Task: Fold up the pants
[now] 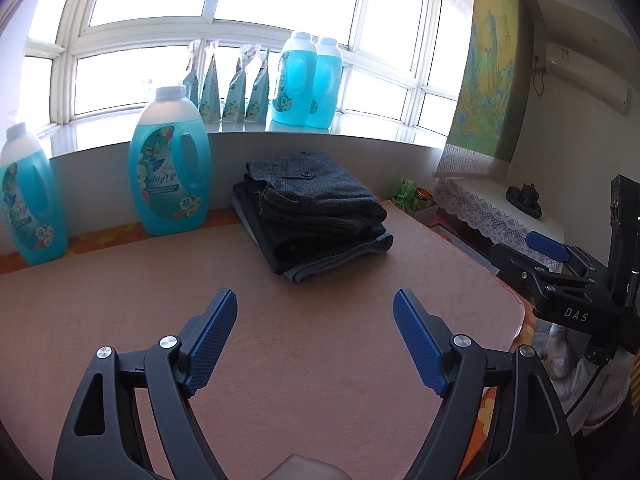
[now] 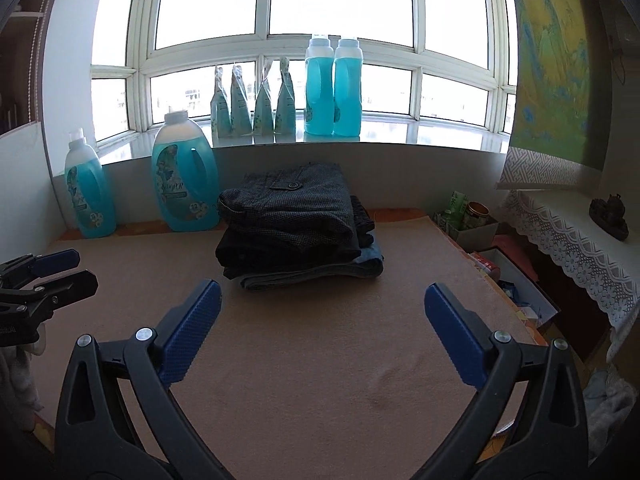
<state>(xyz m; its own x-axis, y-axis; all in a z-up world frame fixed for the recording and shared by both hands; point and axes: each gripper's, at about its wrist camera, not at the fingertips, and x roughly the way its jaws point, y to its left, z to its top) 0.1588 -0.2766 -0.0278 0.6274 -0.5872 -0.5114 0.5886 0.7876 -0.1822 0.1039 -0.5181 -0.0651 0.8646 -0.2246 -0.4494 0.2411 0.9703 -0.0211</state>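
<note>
A stack of folded pants [image 1: 312,212] lies at the back of the tan mat [image 1: 280,340], with dark grey tweed pants on top and denim at the bottom. The same stack of pants [image 2: 296,228] sits centred in the right wrist view on the mat [image 2: 320,360]. My left gripper [image 1: 314,300] hangs over the bare mat, short of the stack, open with nothing between its blue pads. My right gripper [image 2: 322,294] is open wide, also empty, in front of the stack. The right gripper's body [image 1: 572,280] shows at the right edge of the left wrist view, and the left gripper's fingers [image 2: 56,262] at the left edge of the right wrist view.
Two blue detergent bottles [image 1: 168,168] stand at the back left of the mat. More bottles [image 1: 306,80] and pouches [image 1: 228,88] line the windowsill. To the right are boxes [image 2: 516,276] on the floor and a lace-covered table [image 2: 576,240]. The mat's right edge [image 1: 516,300] drops off.
</note>
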